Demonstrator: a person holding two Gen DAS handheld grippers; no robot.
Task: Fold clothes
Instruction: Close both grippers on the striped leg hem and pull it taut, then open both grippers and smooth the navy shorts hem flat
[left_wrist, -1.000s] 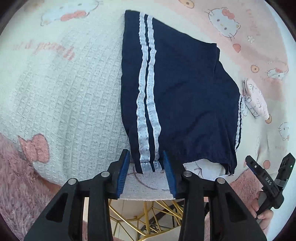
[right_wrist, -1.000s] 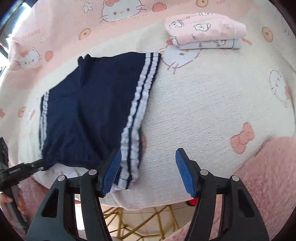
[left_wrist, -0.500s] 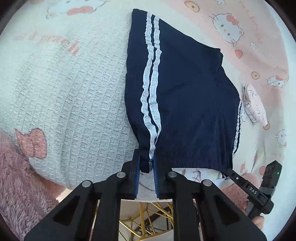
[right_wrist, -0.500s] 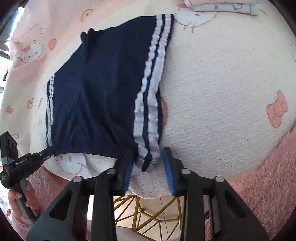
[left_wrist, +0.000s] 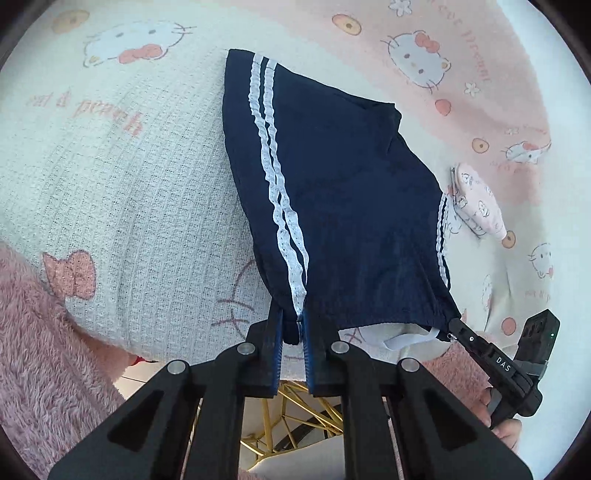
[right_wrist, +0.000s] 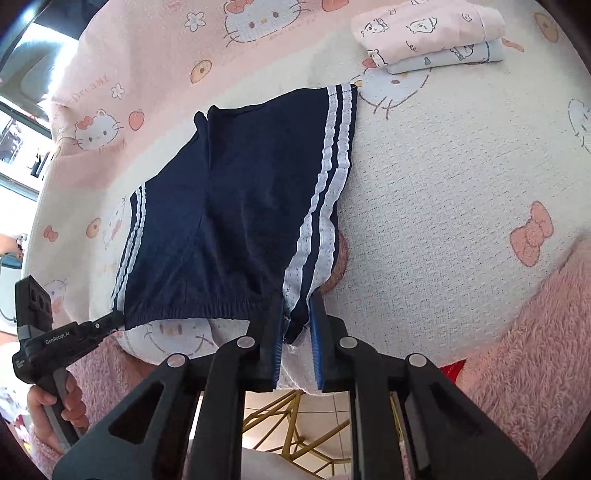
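I saw bright, soft daylight, blown out at the window (right_wrist: 18, 122); fisheye curvature bent the edges; the focus stayed sharp.

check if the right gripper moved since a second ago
Yes. The right gripper moved left across the Hello Kitty blanket onto the navy shorts waistband corner and closed on it.

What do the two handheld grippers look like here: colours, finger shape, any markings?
Both are matte black with angular fingers, round silver pins and blue ribbed pads. From the left wrist view, the right gripper reads "DAS" in white and has a small green light. From the right wrist view, the left gripper reads "GenRobot.AI".
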